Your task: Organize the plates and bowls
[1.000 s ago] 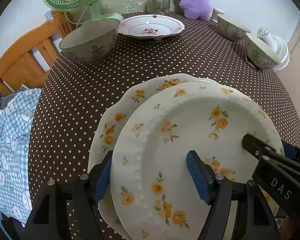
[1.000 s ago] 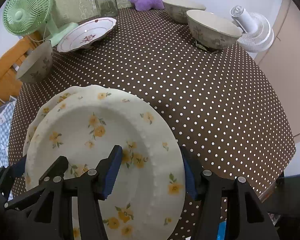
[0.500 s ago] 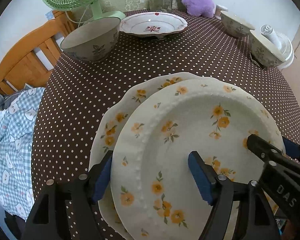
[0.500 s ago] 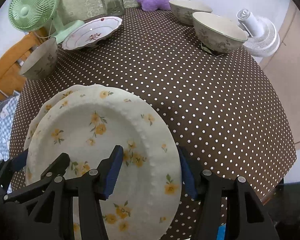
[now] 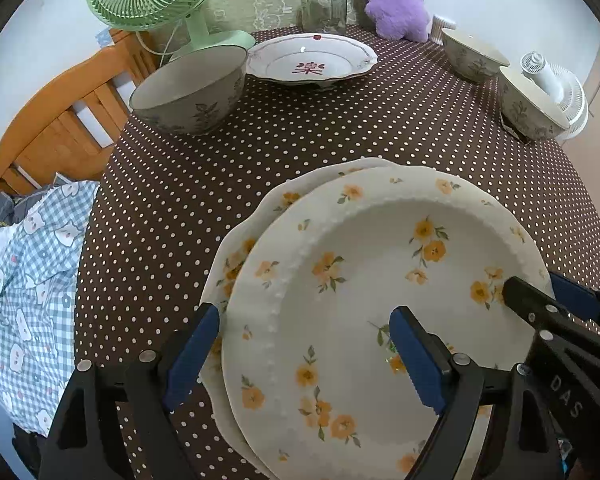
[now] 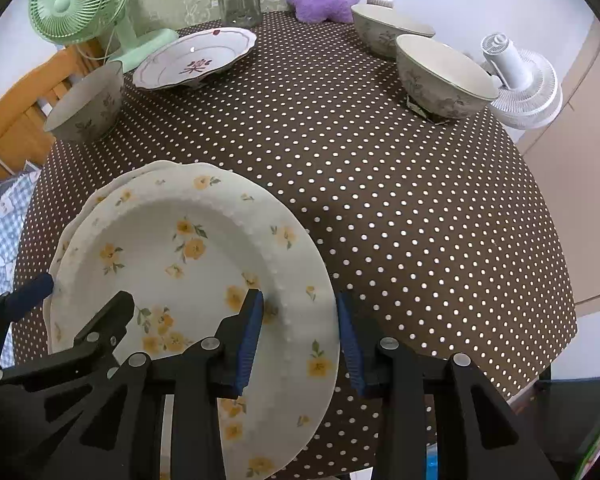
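Lower plate [image 5: 236,256] mostly hidden under top plate [image 5: 380,300]; top plate's near edge cut off.

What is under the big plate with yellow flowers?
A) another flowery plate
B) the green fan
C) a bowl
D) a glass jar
A: the top plate lies on another flowery plate, whose rim peeks out on its left side.

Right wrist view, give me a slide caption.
Right gripper closing around the rim of the top floral plate, stacked on another.

Plate [image 5: 380,280] w/ yellow flowers, tablecloth [image 5: 300,128] brown polka-dot
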### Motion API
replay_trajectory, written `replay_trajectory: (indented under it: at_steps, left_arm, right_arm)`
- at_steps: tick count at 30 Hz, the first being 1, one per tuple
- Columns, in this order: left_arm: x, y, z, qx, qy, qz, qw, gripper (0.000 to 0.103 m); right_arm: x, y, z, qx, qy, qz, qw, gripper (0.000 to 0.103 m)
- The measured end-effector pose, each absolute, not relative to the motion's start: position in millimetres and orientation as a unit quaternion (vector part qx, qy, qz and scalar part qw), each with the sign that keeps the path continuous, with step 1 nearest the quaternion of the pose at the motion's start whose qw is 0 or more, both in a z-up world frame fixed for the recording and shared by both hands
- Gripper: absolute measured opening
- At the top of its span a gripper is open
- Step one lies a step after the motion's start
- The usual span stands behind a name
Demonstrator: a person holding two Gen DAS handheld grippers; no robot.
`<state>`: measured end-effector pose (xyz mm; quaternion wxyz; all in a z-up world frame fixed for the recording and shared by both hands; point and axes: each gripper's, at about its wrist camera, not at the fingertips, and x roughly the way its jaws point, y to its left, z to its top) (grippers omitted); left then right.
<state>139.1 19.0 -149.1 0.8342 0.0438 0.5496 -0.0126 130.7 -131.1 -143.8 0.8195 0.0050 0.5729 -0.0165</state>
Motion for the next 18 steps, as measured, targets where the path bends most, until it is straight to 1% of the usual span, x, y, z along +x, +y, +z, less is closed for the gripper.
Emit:
replay_trajectory:
  at_steps: [12,18]
  left_arm:
    - [137.4,28.1,-146.6,0.041,0.547,-0.025,0.835,0.088]
    - [136.1,33.5,-132.9,0.044,0.538,-0.045,0.84,0.09]
  right_arm:
    - [139.8,-119.1,-150.2,0.006,0.574,-0.021,0.818,0.042]
    - [140.5,-117.4,-141.4,0.013,0.574,-0.033,0.818,0.044]
